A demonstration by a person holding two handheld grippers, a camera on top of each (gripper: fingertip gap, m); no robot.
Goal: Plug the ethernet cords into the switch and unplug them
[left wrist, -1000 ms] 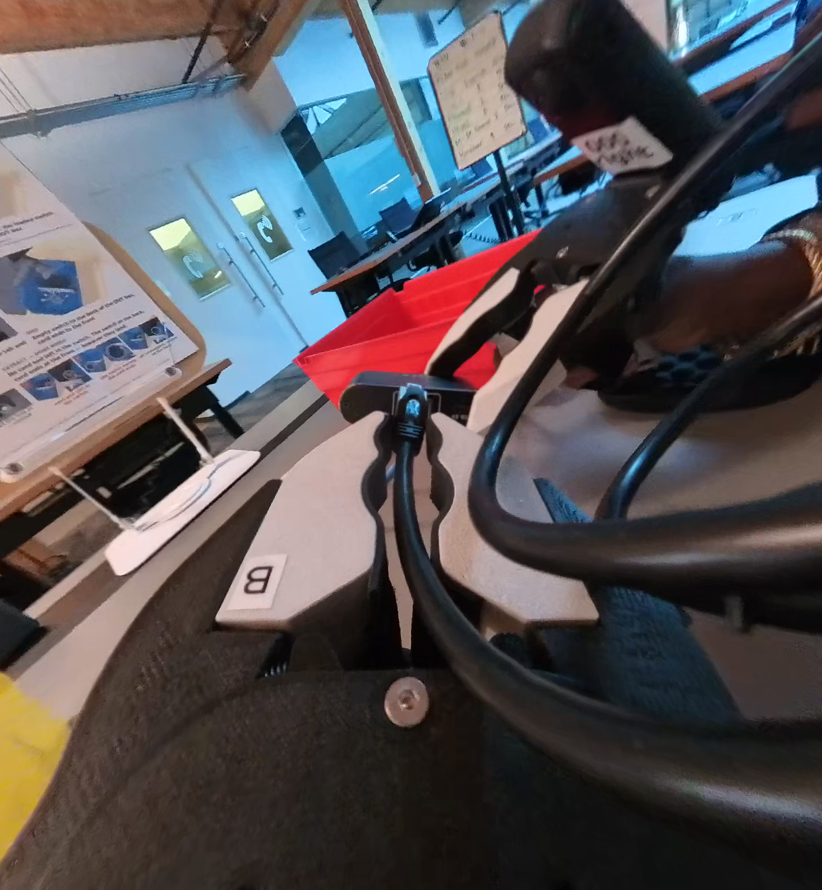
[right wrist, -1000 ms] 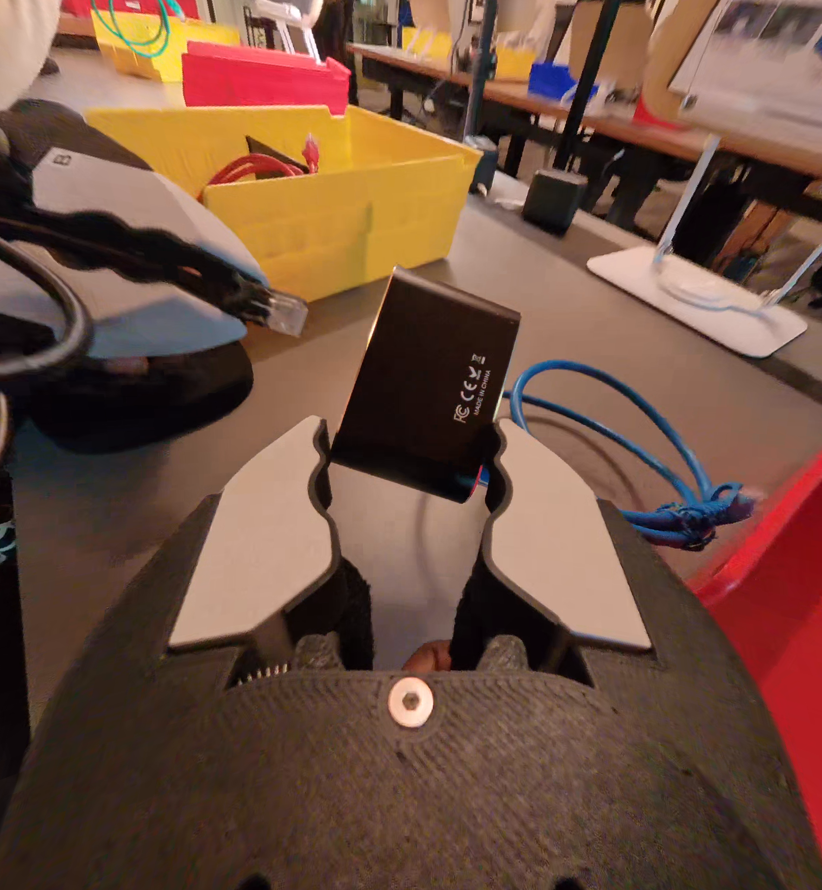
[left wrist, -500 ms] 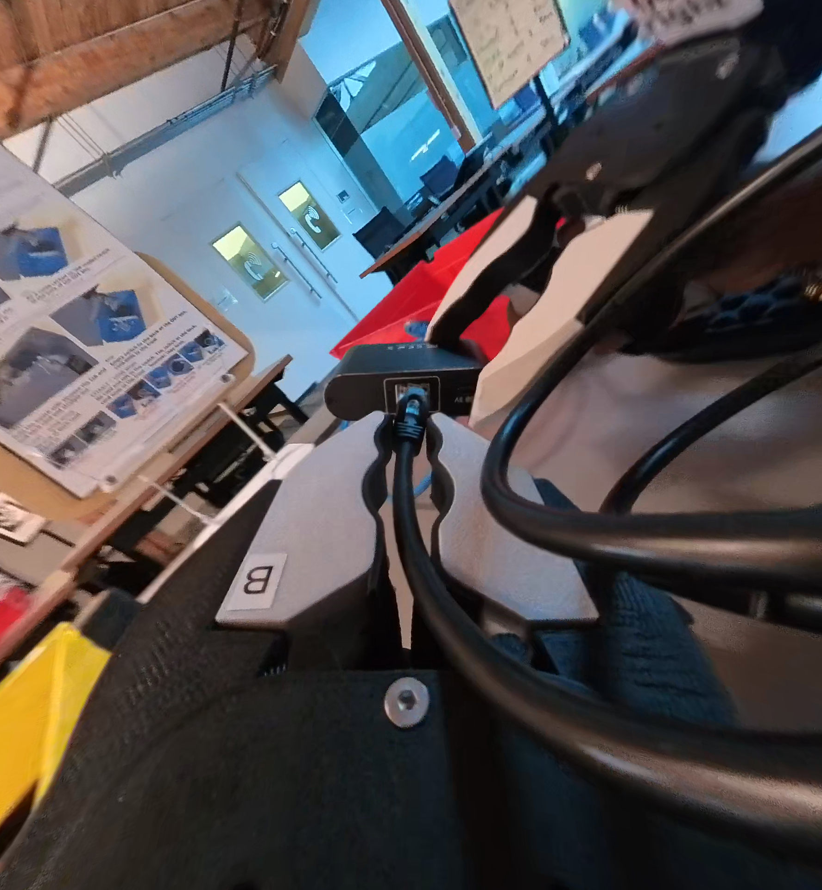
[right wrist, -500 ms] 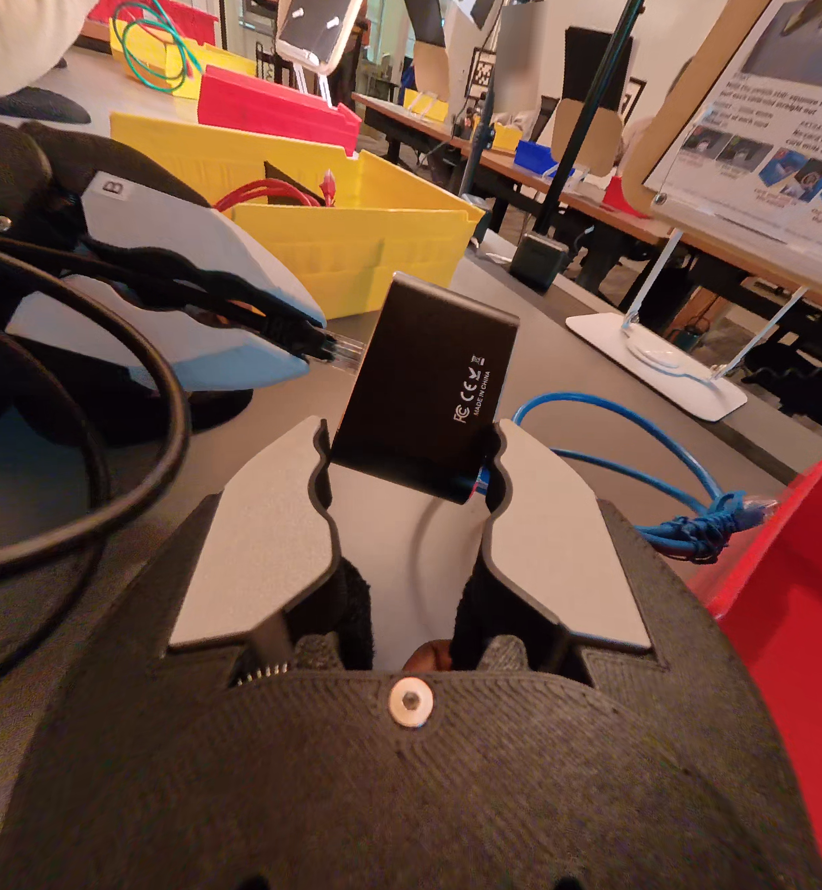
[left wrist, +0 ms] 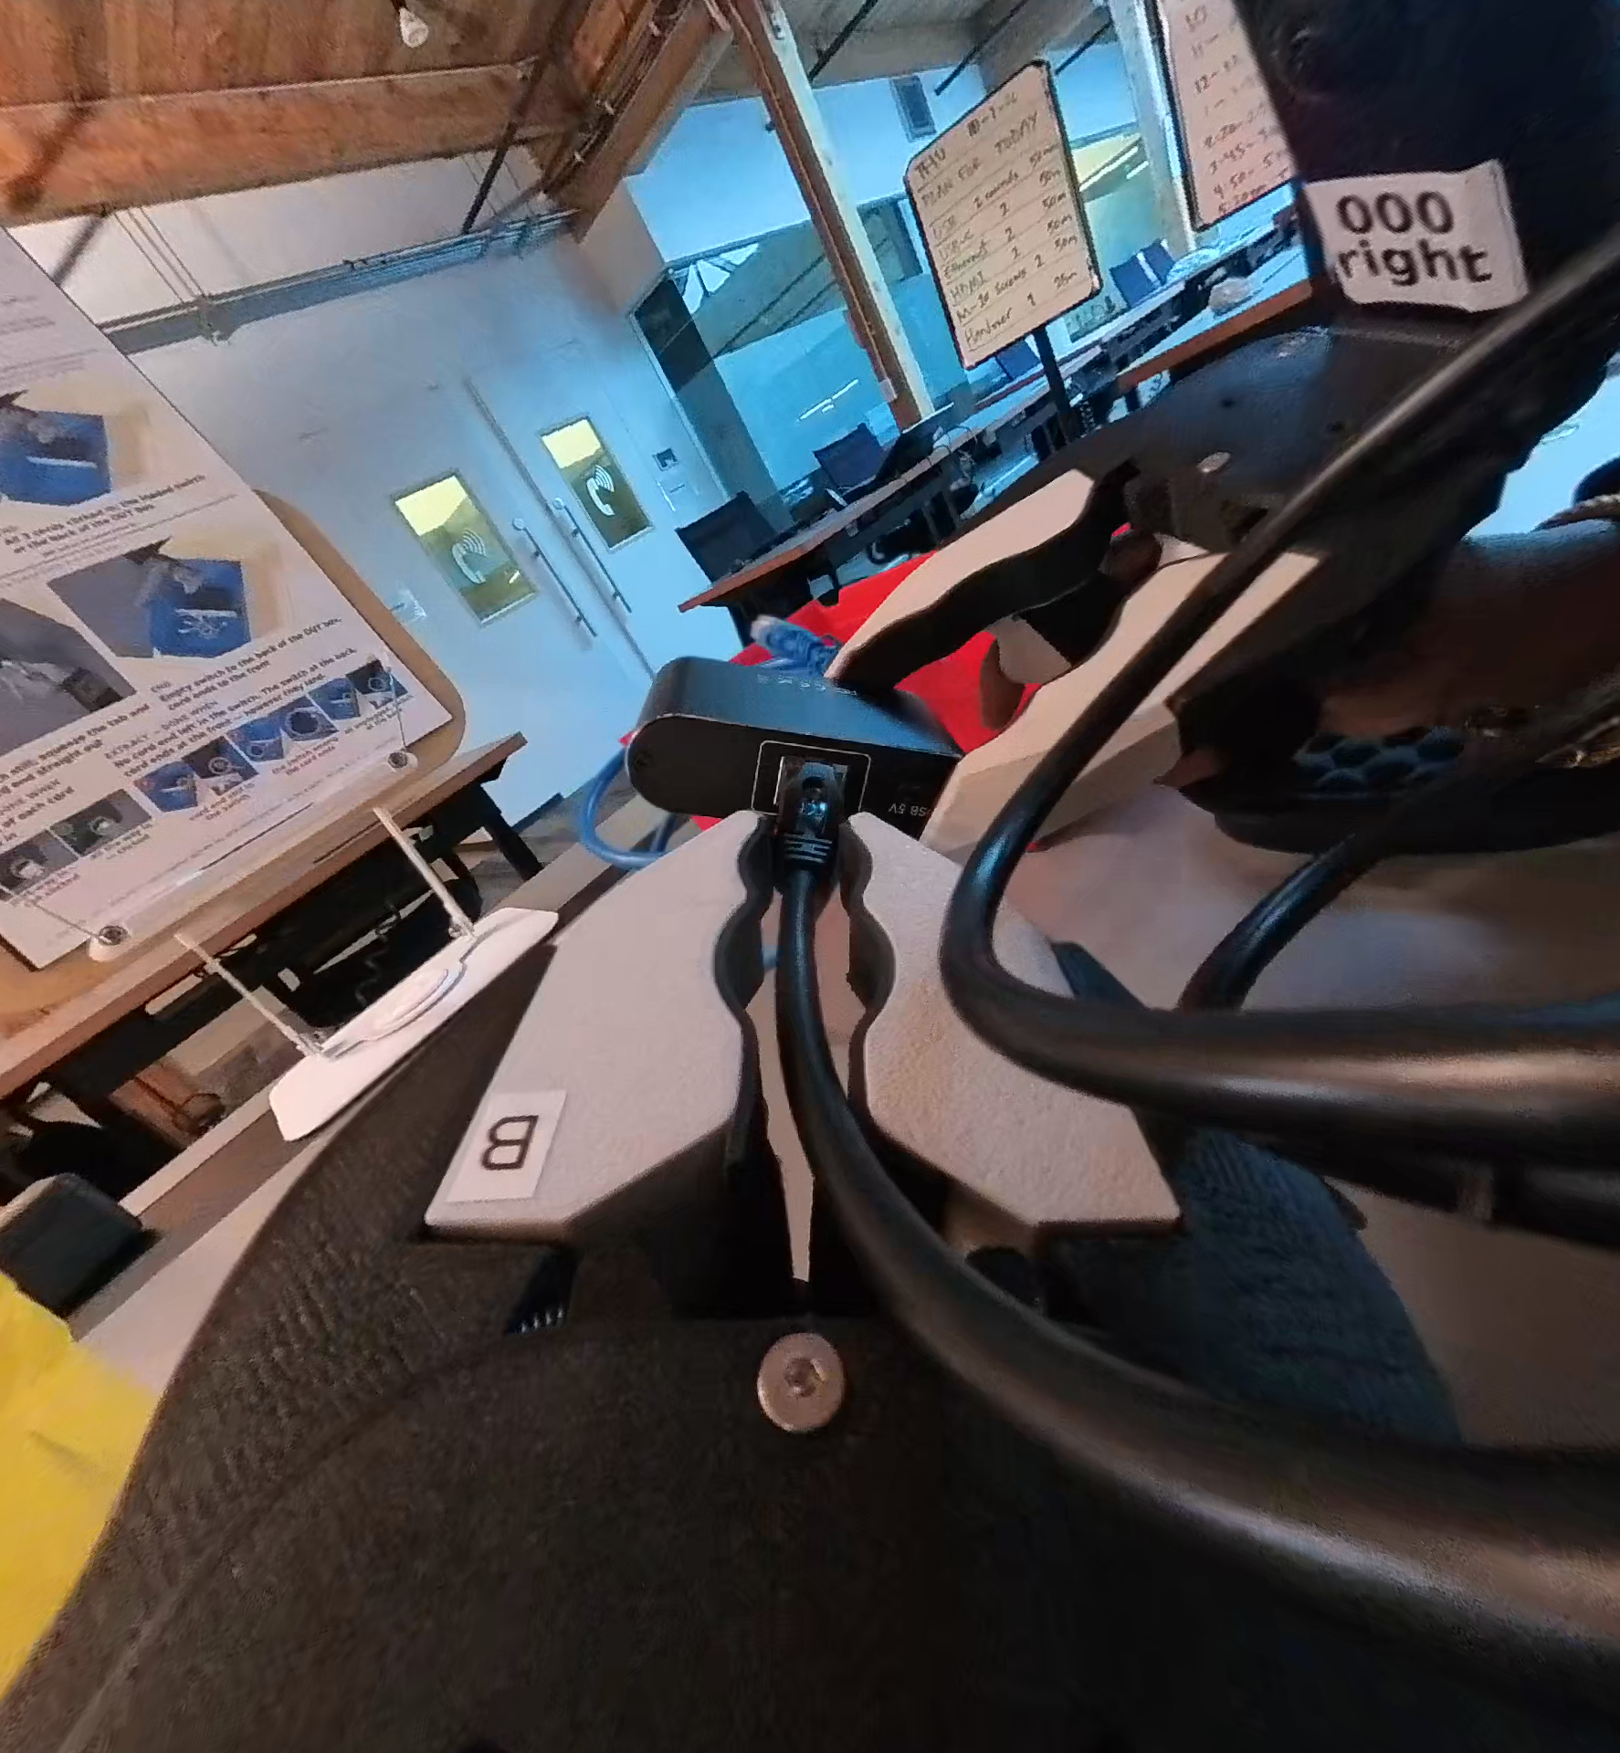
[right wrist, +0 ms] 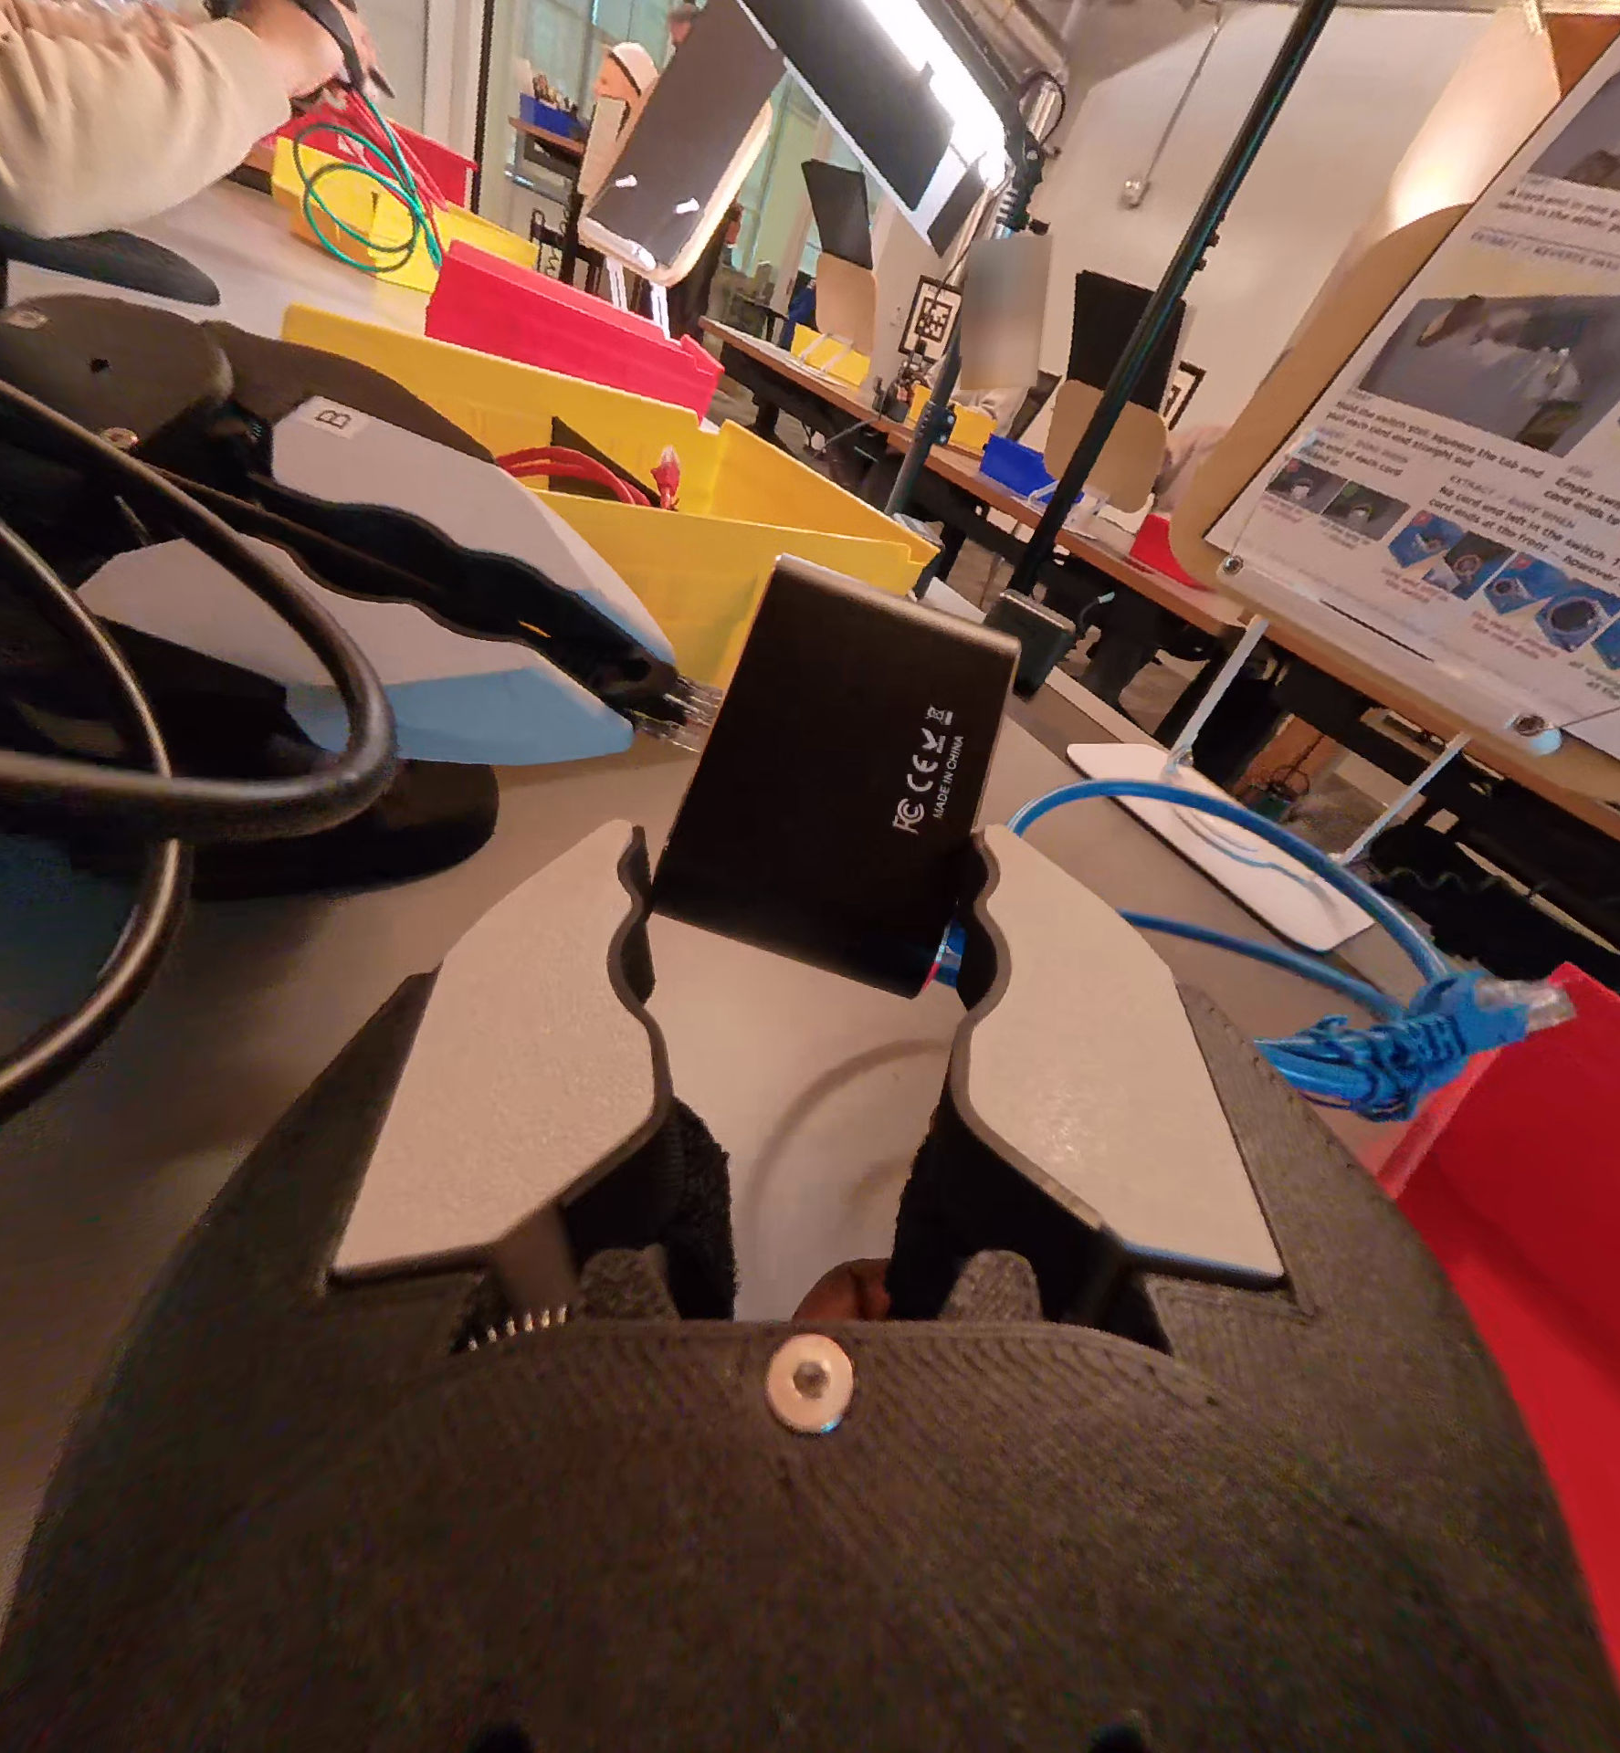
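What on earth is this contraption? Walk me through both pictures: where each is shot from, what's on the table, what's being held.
No robot here: a person carries a hand-held two-finger gripper in each hand, and each has a camera looking along its fingers. The left wrist view shows the left gripper shut on a black ethernet cord, its plug at a port of the black switch. The right wrist view shows the right gripper clamping that switch, tilted above the grey table. On the table lie a blue cord, a yellow bin with a red cord inside, and a red bin at the right edge.
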